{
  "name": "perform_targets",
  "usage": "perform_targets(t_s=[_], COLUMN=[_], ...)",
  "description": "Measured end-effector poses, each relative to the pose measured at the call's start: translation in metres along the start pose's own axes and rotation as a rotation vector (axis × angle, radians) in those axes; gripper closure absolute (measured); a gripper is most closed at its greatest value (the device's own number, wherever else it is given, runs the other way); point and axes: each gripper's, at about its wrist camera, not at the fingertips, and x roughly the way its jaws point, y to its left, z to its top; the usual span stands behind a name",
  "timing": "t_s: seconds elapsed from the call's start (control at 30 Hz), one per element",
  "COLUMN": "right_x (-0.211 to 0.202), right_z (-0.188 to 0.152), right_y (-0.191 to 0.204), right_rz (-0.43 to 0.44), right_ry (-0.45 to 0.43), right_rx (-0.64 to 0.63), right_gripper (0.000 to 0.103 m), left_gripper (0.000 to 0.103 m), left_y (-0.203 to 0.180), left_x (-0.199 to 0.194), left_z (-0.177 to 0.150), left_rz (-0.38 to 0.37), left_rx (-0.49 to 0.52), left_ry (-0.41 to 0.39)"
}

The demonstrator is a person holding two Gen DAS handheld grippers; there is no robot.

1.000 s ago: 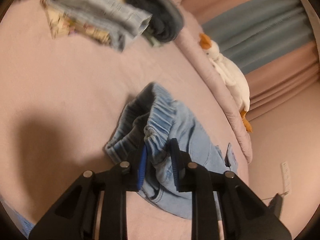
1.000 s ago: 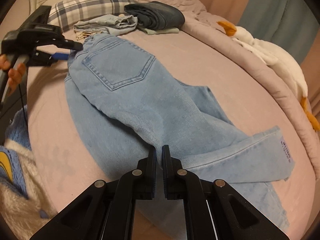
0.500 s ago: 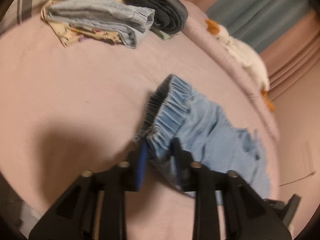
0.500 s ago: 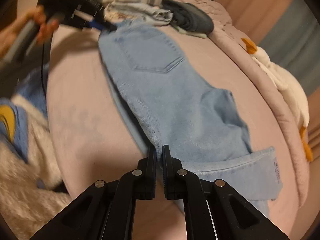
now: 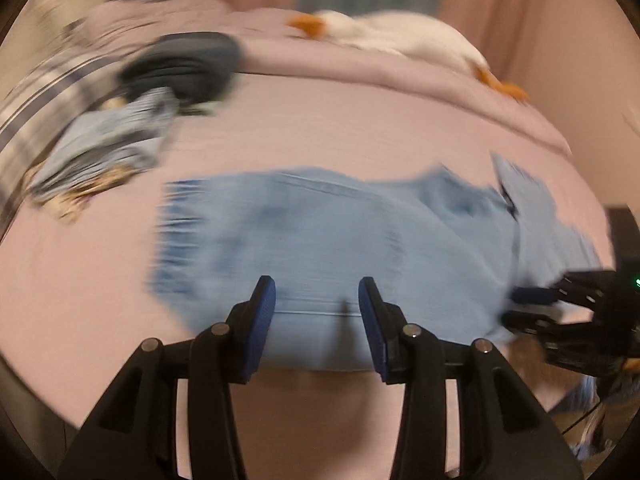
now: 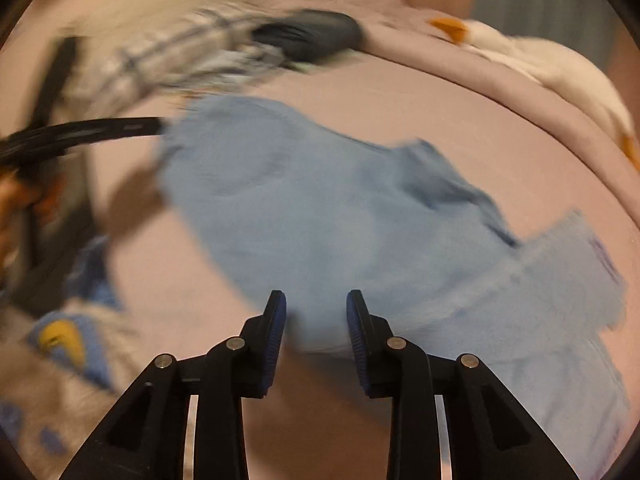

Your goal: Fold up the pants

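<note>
Pants [image 5: 328, 248] lie spread mid-frame on pink bed [image 5: 360, 128], waistband toward left of left-wrist view, legs running to right edge. Left gripper [image 5: 316, 300] and right gripper [image 6: 316, 312] both spread wide, nothing between fingers, each hanging over near edge of denim. Fabric prob soft, floppy, moderately heavy; best pinched at waistband and hems w/ a firm grip. Frames blurred.

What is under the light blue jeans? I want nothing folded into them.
Around the light blue jeans, only the pink bed sheet shows. Whatever lies beneath the denim is covered, so hidden items can't be ruled out.
</note>
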Motion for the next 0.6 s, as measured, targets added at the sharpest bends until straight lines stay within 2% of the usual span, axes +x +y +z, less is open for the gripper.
perform_targets(t_s=[0.07,0.17,0.2,0.27,0.37,0.43,0.57,0.6], right_x=[0.017,0.018,0.014,0.004,-0.019,-0.027,-0.031,-0.03], right_z=[-0.004,-0.007,-0.008,-0.009,-0.02,-0.022,-0.009,-0.005], right_y=[-0.003,-0.005,-0.012,-0.034,-0.077,-0.112,-0.2,-0.21], right_rz=[0.001,0.01,0.05,0.14,0.153,0.113,-0.019,-0.04], right_ry=[0.048,0.02,0.013,-0.013,-0.076,-0.095,-0.102,-0.098], right_rx=[0.019,0.05,0.086,0.18,0.341,0.454,0.71,0.735], right_gripper=[0.073,0.073,0.073,0.073,0.07,0.063,0.063,0.063], left_gripper=[0.057,0.059,0.059,0.059,0.06,0.06,0.06,0.06], left_y=[-0.026,-0.053,-0.059,-0.058,-0.049,-0.049,-0.082,-0.092], left_x=[0.015,0.05,0.054,0.054,0.054,0.053,0.05,0.051], left_z=[-0.004,-0.02,-0.026,-0.027,-0.019,-0.012,-0.005,-0.004], left_rz=[-0.01,0.075,0.094,0.098,0.068,0.023,-0.136,-0.189], left_rx=[0.096,0.254,0.29,0.308,0.265,0.246,0.27,0.28], left_ry=[0.023,0.086,0.084,0.065,0.099,0.103,0.097,0.102])
